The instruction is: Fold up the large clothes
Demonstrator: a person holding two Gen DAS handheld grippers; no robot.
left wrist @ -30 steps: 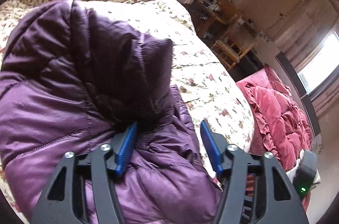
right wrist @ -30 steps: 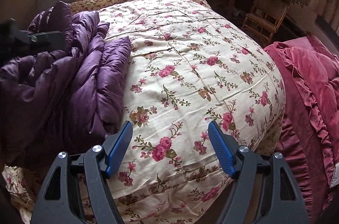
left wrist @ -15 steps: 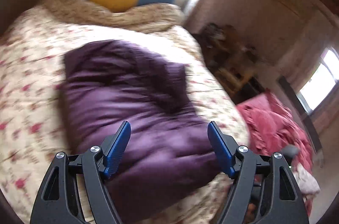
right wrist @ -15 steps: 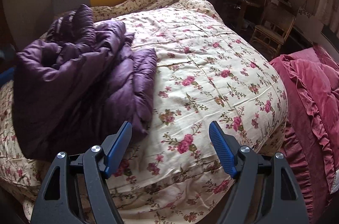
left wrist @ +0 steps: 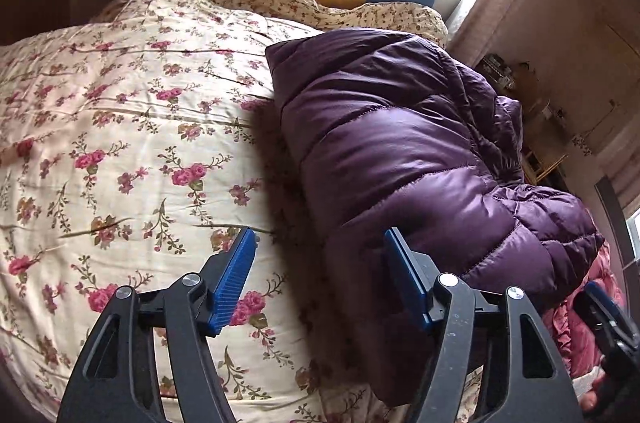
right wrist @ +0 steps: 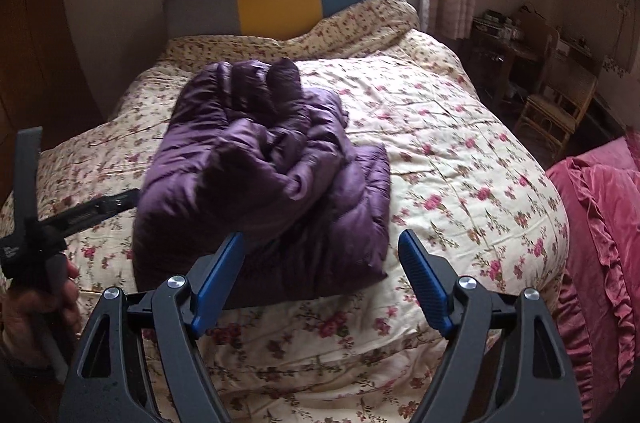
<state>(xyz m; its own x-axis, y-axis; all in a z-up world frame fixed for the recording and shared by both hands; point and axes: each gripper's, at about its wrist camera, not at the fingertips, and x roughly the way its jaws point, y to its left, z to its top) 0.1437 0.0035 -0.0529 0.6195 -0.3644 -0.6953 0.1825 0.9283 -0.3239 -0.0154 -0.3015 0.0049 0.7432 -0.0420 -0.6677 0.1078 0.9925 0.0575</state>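
The purple jacket (right wrist: 260,179) lies bundled on the floral quilt (right wrist: 460,159); left gripper (left wrist: 320,283), just narrowing, and right gripper (right wrist: 320,279) both released, empty.

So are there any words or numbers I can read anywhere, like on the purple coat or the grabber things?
No words can be read.
Purple coat: no label or logo shows.
Left gripper, seen from the right camera: small pale marks on its black body, too blurred to read.
Flowery quilt: only flowers, no writing.
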